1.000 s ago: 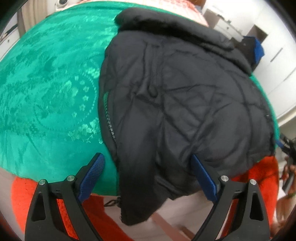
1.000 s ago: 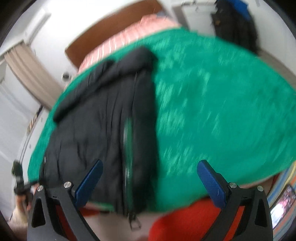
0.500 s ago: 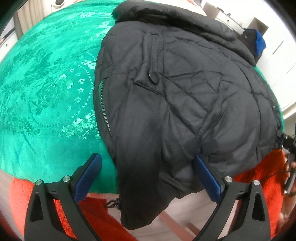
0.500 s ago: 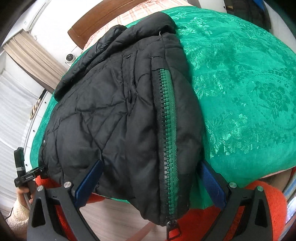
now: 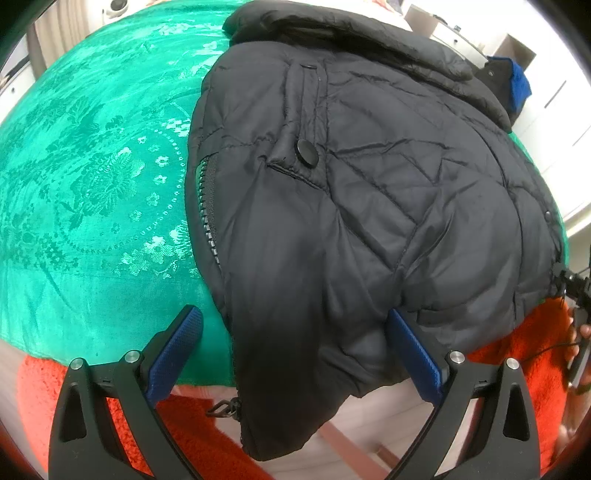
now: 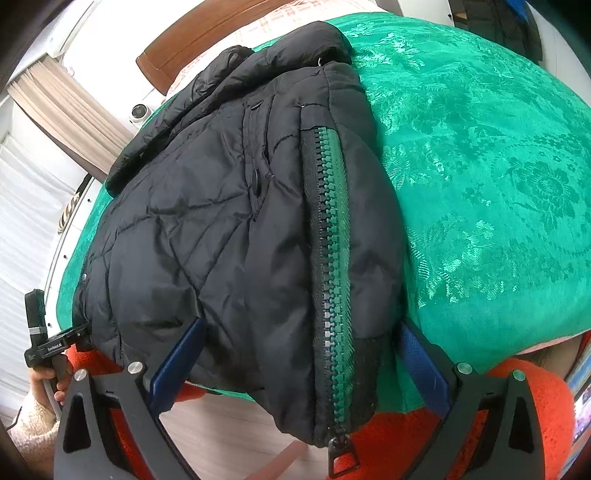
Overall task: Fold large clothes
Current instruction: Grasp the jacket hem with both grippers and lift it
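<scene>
A black quilted jacket [image 5: 369, 206] lies on the green bedspread [image 5: 92, 192], its hem hanging over the near bed edge. My left gripper [image 5: 295, 343] is open, its blue pads [image 5: 177, 343] either side of the drooping hem corner near the zipper pull [image 5: 221, 408]. In the right wrist view the jacket [image 6: 207, 240] shows its green-backed zipper [image 6: 332, 277] running down to the pull [image 6: 341, 456]. My right gripper [image 6: 299, 363] is open too, with the zipper edge of the hem between its pads [image 6: 419, 363].
An orange fluffy blanket [image 5: 192, 443] hangs below the bedspread [image 6: 498, 184]. A hand [image 6: 48, 380] holds a small black device [image 6: 37, 332] at the hem's far corner, also the device [image 5: 576, 291] at the right. A wooden headboard [image 6: 207, 33], curtains [image 6: 70, 110] and white cupboards [image 5: 554, 92] surround the bed.
Both grippers have come closer to the jacket's hem, which now fills more of each view. The right view swung left from the bedspread onto the zipper edge. Both stay open.
</scene>
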The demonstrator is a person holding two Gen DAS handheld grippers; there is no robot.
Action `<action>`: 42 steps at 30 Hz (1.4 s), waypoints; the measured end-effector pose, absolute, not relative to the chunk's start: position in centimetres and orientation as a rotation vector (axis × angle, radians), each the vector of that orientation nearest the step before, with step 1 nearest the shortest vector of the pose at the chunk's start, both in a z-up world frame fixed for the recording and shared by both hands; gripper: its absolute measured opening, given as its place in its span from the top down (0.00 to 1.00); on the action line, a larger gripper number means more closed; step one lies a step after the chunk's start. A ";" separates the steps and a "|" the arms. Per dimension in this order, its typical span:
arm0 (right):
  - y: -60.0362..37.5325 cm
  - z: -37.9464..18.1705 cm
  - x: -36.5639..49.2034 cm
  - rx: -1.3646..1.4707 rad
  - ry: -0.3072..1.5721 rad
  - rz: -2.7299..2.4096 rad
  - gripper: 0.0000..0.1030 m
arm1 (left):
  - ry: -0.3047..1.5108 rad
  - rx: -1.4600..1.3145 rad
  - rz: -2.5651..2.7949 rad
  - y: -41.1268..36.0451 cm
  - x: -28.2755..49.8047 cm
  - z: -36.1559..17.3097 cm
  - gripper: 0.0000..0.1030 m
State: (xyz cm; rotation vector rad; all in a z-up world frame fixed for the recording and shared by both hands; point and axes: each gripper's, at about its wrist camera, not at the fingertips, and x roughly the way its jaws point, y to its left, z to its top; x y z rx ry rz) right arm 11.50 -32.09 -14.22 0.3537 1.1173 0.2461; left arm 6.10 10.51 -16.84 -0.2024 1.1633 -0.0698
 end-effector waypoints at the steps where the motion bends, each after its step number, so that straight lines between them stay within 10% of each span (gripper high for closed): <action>1: -32.0 -14.2 11.5 0.353 1.118 0.246 0.03 | 1.163 -0.202 -0.070 10.5 6.2 -16.9 0.03; 11: -31.5 -14.3 11.7 0.323 1.137 0.255 0.10 | 1.165 -0.201 -0.069 10.6 6.1 -16.8 0.04; 22: -31.3 -13.3 11.5 0.345 1.153 0.284 0.69 | 1.182 -0.263 -0.086 11.4 5.5 -15.1 0.82; 42: -32.5 -11.7 7.3 0.366 1.250 0.341 0.77 | 1.265 -0.284 -0.182 13.3 -0.9 -12.7 0.87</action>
